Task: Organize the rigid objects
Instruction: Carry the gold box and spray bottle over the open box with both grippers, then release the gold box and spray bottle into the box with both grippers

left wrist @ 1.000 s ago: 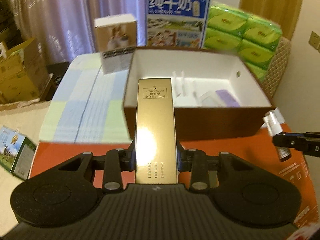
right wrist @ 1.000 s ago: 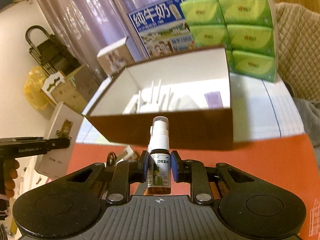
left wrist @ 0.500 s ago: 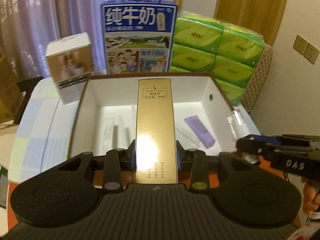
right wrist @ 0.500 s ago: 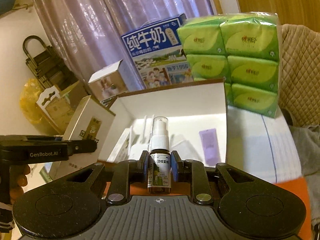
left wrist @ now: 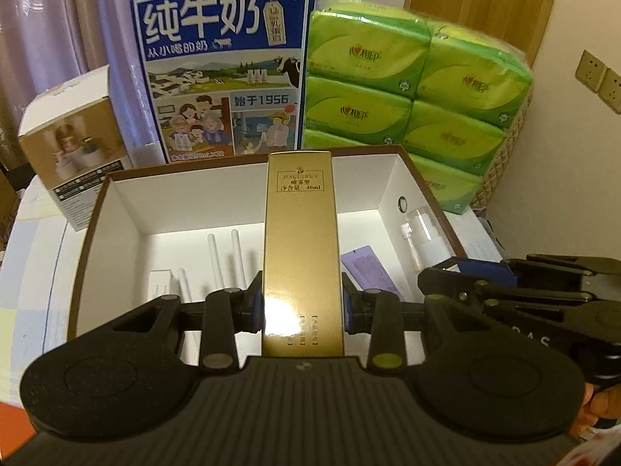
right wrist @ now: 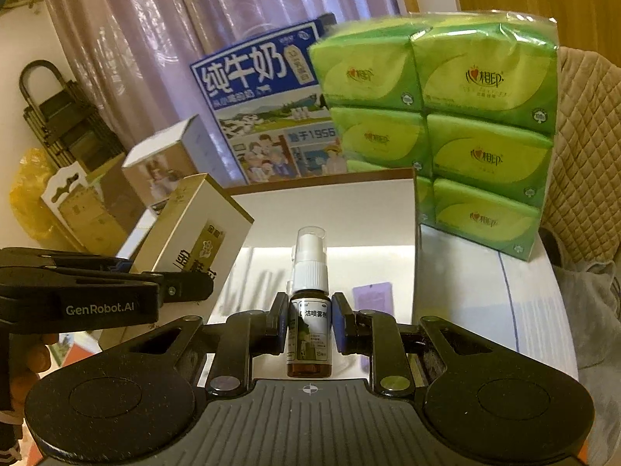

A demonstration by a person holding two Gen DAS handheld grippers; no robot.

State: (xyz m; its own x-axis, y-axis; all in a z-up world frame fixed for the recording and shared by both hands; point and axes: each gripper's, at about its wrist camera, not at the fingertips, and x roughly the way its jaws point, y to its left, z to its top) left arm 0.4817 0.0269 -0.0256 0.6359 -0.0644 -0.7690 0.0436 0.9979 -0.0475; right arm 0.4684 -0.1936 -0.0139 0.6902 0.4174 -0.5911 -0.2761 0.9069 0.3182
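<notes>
The left hand-held gripper point(left wrist: 303, 306) is clamped on a tall gold carton point(left wrist: 302, 248), its foil face glaring near the base so the small print there is washed out; the carton's lower end is cut off behind the ribbed black gripper body. The right hand-held gripper point(right wrist: 310, 320) is closed tight on a small brown spray bottle point(right wrist: 309, 310) with a white pump and clear cap, held upright; the bottle's base is hidden by the gripper body. Both held things hang over the open storage box point(left wrist: 93, 209), a rigid cardboard box with brown outside and plain white lining; in it lie thin white sticks point(left wrist: 227, 262), a flat lilac packet point(left wrist: 368, 272) partly covered by the gold carton, and what may be a small white box at the left, too hidden to be sure. A fingertip point(left wrist: 603, 402) shows at the frame edge behind the right gripper. Beyond the box, on the pale checked counter point(left wrist: 35, 272), stand a small white and tan carton point(left wrist: 73, 155), a glossy blue milk carton point(left wrist: 221, 77) and a soft plastic-wrapped stack of green tissue packs point(left wrist: 411, 89); lilac curtains point(right wrist: 155, 39) hang behind.
</notes>
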